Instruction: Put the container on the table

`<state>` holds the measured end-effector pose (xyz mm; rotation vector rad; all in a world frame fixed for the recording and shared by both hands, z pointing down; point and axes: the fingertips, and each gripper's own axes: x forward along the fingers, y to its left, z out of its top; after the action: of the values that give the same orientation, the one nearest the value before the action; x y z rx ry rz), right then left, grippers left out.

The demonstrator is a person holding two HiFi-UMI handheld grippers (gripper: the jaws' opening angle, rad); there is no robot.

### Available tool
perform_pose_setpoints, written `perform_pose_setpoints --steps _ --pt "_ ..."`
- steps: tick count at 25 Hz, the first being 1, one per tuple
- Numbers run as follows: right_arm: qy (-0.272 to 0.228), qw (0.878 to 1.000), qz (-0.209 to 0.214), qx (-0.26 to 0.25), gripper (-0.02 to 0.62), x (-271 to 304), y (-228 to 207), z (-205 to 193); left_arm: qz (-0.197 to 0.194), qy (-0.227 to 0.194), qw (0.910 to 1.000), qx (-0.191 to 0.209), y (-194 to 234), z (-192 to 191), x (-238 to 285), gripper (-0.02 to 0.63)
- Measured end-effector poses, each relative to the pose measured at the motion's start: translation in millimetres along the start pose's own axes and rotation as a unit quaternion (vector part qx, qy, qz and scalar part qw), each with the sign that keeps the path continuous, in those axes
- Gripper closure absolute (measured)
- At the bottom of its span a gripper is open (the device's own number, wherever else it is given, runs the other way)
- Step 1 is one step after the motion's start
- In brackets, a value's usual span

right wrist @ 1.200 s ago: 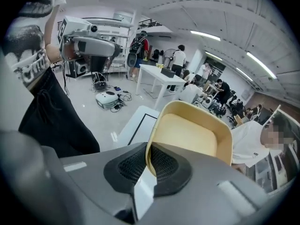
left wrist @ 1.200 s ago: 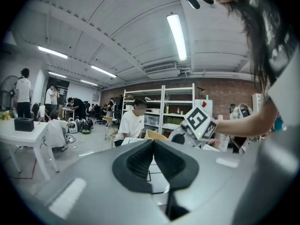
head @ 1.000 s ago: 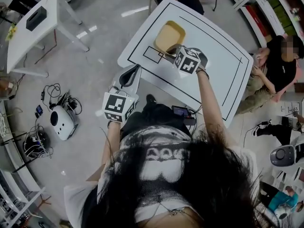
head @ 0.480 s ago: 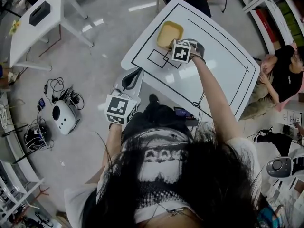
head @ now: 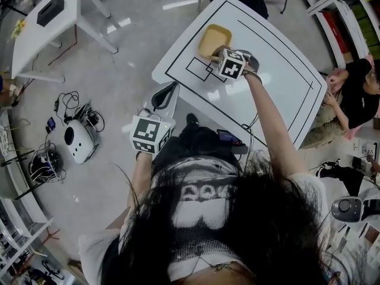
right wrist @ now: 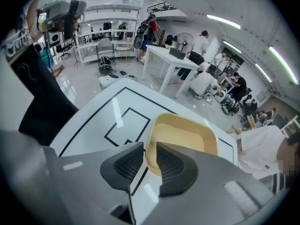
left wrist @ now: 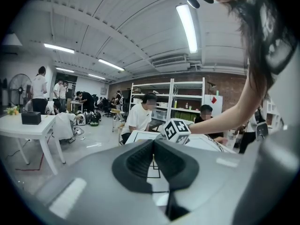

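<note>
- The right gripper (right wrist: 150, 150) has its jaws nearly together, pinching the near wall of the yellow container (right wrist: 183, 136): one jaw is inside the rim and the other outside.
- The container is empty. It sits on the white counter (head: 279, 82) just beyond the small outlined box (right wrist: 125, 124), on the side away from the person. It looks down on the surface or very close to it, but I cannot tell whether its base is fully resting.
- The left gripper (left wrist: 153, 141) has its jaws pressed together on nothing. It hangs well short of the outlined box, off the counter's near edge.
- Risk: if the jaws part before the base is flat, the container would probably drop on one edge and rock or skid.
- Risk: if the gripper pulls back before the inner jaw clears the rim, that jaw could hook the wall and drag the light container towards the outlined box, or tip it over.
</note>
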<state>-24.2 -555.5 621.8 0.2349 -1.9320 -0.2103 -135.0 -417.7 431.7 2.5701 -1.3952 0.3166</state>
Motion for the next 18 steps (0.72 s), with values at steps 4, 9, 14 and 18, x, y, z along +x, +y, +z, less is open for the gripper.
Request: perform_pose_setpoints --steps 4,9,14,18 --pt "-0.052 0.997 -0.038 0.041 0.505 -30 5 15 -0.005 -0.003 1.0000 0.001 -4 0 -5 0.606" --pt "-0.123 0.983 -0.083 0.110 0.505 -70 24 38 -0.017 -0.004 0.9998 0.003 -8 -3 -14 0.606" --pt "-0.163 0.967 -0.123 0.154 0.517 -104 59 48 -0.041 -0.004 0.9991 0.011 -23 -5 -22 0.606" --pt "-0.185 0.949 -0.144 0.209 0.517 -128 94 51 -0.057 -0.007 0.9982 0.019 -36 -8 -36 0.606"
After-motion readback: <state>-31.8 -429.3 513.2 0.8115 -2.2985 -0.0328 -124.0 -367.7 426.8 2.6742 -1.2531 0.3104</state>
